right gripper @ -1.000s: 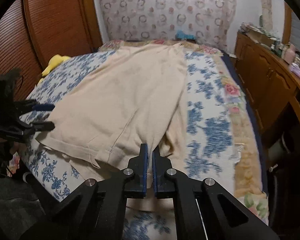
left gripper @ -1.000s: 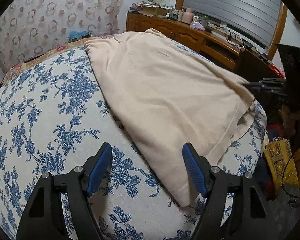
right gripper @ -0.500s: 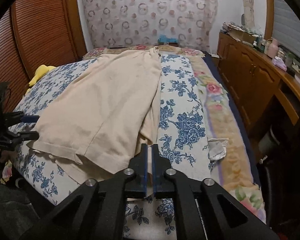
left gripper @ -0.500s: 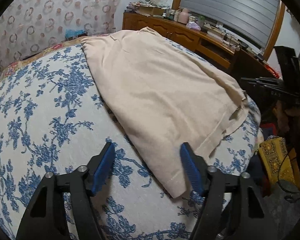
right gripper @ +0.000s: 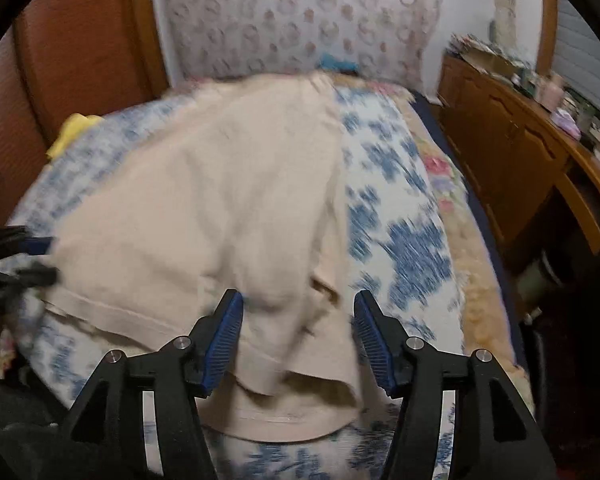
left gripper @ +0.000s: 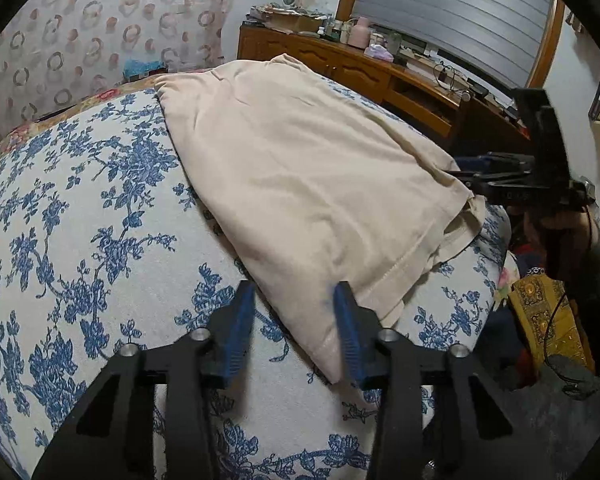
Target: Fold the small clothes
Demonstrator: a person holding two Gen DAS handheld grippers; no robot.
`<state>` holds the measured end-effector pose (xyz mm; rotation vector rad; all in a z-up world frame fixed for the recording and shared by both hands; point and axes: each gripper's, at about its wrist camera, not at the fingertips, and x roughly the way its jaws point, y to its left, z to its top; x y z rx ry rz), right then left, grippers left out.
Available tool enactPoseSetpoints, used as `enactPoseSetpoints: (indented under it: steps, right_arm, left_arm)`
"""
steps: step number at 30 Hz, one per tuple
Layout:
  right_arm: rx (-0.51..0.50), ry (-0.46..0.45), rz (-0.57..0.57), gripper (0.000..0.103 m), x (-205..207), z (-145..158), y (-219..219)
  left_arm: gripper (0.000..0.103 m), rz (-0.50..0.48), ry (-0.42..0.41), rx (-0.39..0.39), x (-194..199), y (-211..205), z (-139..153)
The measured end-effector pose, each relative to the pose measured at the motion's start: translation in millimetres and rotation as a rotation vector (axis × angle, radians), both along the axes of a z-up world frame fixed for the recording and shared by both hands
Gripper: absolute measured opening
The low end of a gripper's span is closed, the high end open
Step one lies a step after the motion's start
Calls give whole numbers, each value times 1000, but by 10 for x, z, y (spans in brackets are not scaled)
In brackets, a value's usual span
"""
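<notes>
A beige garment (left gripper: 300,168) lies spread on the blue-flowered bedspread (left gripper: 80,220), one layer folded over another. My left gripper (left gripper: 293,294) sits at its near corner. The jaws are closing with the corner's hem between them, and the blue pads (left gripper: 240,320) stand clear of the cloth. In the right wrist view the garment (right gripper: 220,200) is blurred. My right gripper (right gripper: 298,300) hangs over its near hem, its jaws opening wide with loose cloth lying between them. The right gripper (left gripper: 500,184) also shows at the garment's far right corner, and the left gripper (right gripper: 32,256) at the left edge.
A wooden dresser (left gripper: 340,64) crowded with small items runs along the bed's right side under a shuttered window. A wooden wardrobe (right gripper: 80,48) stands on the left, with a yellow item (right gripper: 72,132) by it. A yellow patterned cloth (left gripper: 548,320) lies off the bed's near edge.
My right gripper went from shut to wide open and sank toward the hem, which now lies loose on the bed. My left jaws narrowed around the near corner.
</notes>
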<state>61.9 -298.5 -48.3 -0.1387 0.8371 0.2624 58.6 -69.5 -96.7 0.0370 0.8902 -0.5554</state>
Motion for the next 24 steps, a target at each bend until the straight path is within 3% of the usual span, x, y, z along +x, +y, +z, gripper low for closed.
enactPoseSetpoints:
  steps: [3,9,12,14,16,20,24]
  right_arm:
    - [47,19,2,60,17,-19,-96]
    - [48,44,66,60,-67,-38,-74]
    - [65,50,102,43,-69,-23,-79]
    - [78,52,107,22,-44,-20,-102]
    - [106,59,132,11,0,-21,-99]
    - [127,-9,172,8,-28,85,-111]
    - [205,-124,169,8,70,415,-217]
  left_arm:
    - [36,-1,4,-2,-27,15,-1]
    - [36,-19,6,14,-68,-49,2]
    - [36,-28,5,17,-68,-73,4]
    - [19,-42,13,-2,-53,-76,-4]
    - [7,-42,15,-15,-25,-64,-2]
    - [6,-36,-25,-64,47,-4,166]
    - [5,2,-82,-118,273,102,445]
